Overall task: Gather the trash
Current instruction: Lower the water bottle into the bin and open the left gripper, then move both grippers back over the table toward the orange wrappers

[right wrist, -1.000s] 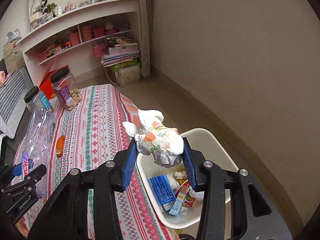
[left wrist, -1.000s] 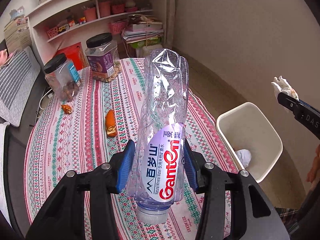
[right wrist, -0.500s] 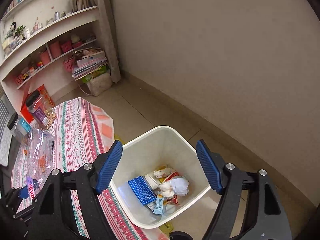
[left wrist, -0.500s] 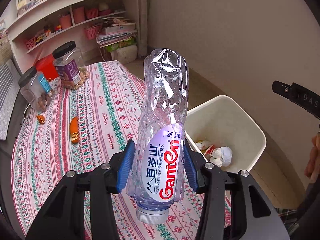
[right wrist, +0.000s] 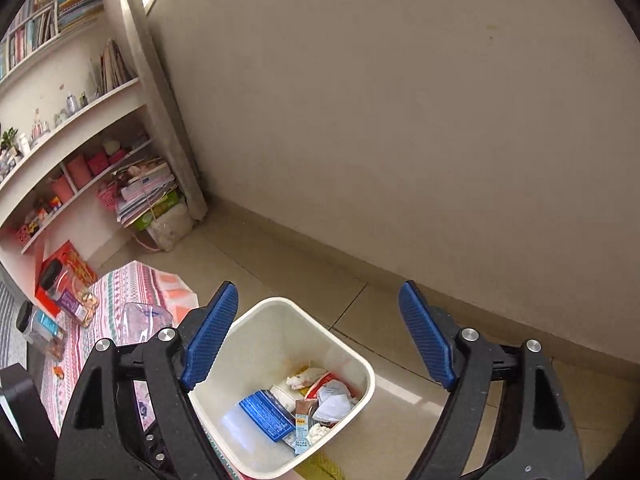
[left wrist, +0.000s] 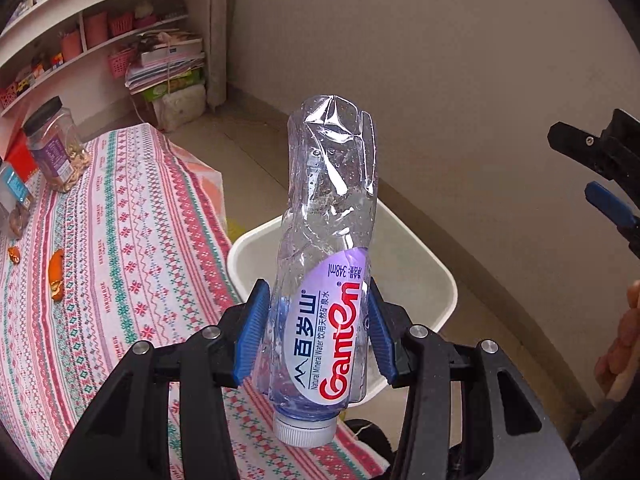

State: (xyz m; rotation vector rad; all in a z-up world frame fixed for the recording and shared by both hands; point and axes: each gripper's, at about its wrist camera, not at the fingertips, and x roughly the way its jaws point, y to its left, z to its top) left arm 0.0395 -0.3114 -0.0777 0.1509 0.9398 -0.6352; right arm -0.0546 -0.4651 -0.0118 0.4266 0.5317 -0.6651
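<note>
My left gripper (left wrist: 316, 332) is shut on a crushed clear Ganten water bottle (left wrist: 326, 264), cap down, held over the table edge in front of the white trash bin (left wrist: 440, 276). The bottle's top also shows in the right wrist view (right wrist: 140, 320). My right gripper (right wrist: 318, 340) is open and empty above the bin (right wrist: 360, 364). The bin holds a blue box (right wrist: 266, 414), crumpled tissue (right wrist: 334, 398) and wrappers. The right gripper also shows at the right edge of the left wrist view (left wrist: 600, 176).
The table with a patterned red-green cloth (left wrist: 120, 240) stands left of the bin. On it lie an orange wrapper (left wrist: 56, 274), a smaller orange scrap (left wrist: 14, 255) and two snack jars (left wrist: 56, 152). Shelves (right wrist: 80, 152) line the far wall. The beige wall (right wrist: 400, 120) is right behind the bin.
My right gripper opened and dropped the crumpled tissue into the bin, then rose. My left gripper carried the bottle right, from over the table to the bin's near edge.
</note>
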